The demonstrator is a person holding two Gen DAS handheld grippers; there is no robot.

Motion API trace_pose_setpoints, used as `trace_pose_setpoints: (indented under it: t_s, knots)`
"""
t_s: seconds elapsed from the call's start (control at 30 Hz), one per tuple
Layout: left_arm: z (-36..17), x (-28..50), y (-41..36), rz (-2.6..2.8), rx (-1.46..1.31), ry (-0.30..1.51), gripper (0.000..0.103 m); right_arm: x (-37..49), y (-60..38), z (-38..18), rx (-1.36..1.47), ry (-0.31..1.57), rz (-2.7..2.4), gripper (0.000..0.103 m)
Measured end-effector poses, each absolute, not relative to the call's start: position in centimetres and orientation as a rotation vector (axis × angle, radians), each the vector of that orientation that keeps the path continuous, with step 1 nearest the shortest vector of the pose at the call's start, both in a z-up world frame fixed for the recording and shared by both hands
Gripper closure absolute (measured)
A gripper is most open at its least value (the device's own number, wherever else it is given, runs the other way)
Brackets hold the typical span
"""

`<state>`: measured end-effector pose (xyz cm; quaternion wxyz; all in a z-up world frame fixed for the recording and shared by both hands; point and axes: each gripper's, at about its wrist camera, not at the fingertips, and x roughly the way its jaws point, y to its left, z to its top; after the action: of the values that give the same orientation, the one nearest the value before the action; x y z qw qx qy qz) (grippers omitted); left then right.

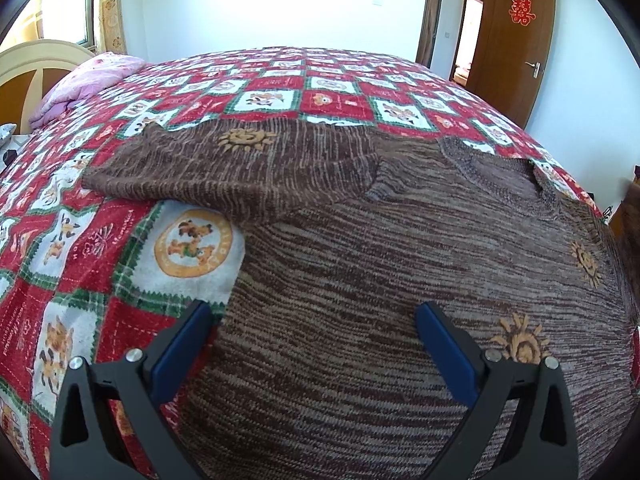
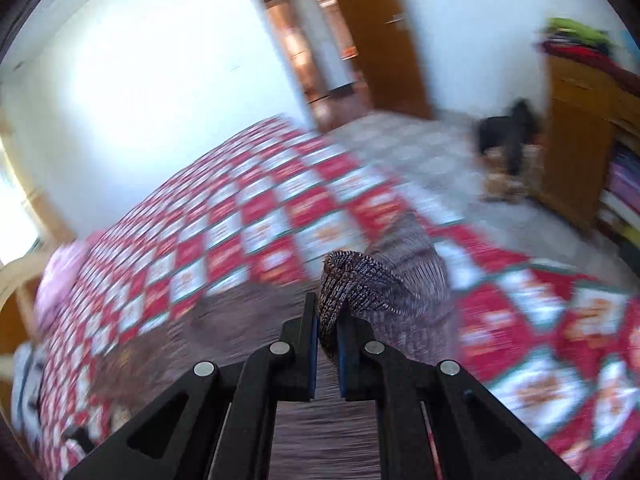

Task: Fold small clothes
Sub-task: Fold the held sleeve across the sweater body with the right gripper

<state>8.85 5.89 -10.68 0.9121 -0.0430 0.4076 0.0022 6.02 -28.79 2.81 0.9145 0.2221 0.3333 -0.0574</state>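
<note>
A small brown knitted sweater point(image 1: 360, 264) with orange sun motifs lies flat on the red, white and green checked bedspread point(image 1: 80, 264). One sleeve point(image 1: 224, 164) lies spread out to the left. My left gripper point(image 1: 312, 320) is open just above the sweater's lower body, its blue pads point(image 1: 182, 354) wide apart, one over the left hem edge. In the blurred right wrist view, my right gripper point(image 2: 328, 320) is shut on the ribbed cuff of the other sleeve point(image 2: 348, 280) and holds it lifted above the bedspread point(image 2: 280, 216).
A pink quilt point(image 1: 88, 80) and a headboard point(image 1: 36, 64) are at the bed's far left. A brown door point(image 1: 516, 40) stands open at the back right. A wooden cabinet point(image 2: 580, 140) with stacked clothes stands beyond the bed on the tiled floor point(image 2: 420, 148).
</note>
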Motion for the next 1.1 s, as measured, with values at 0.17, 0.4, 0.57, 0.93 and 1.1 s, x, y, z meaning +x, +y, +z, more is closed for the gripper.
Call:
trace_pose_setpoints:
  t_s: [0.17, 0.4, 0.57, 0.93, 1.1]
  knots:
    - [-10.7, 8.8, 6.0, -0.001, -0.097, 0.834, 0.000, 9.6, -19.4, -0.9, 0.384, 0.754, 0.033, 0.096]
    - [-10.7, 8.7, 6.1, -0.007, -0.103, 0.824, 0.000, 11.3, -13.8, -7.3, 0.396, 0.855, 0.127, 0.092]
    - [-10.7, 8.6, 6.1, -0.008, -0.104, 0.822, 0.000, 11.7, -13.3, -9.8, 0.487, 0.964, 0.272, 0.061]
    - [-10.7, 8.6, 6.1, -0.007, -0.104, 0.821, 0.000, 11.3, -20.7, -5.9, 0.488, 0.812, 0.116, 0.060]
    - [-10.7, 8.6, 6.0, -0.006, -0.102, 0.820, 0.000, 14.1, -18.8, -9.6, 0.526, 0.920, 0.139, 0.060]
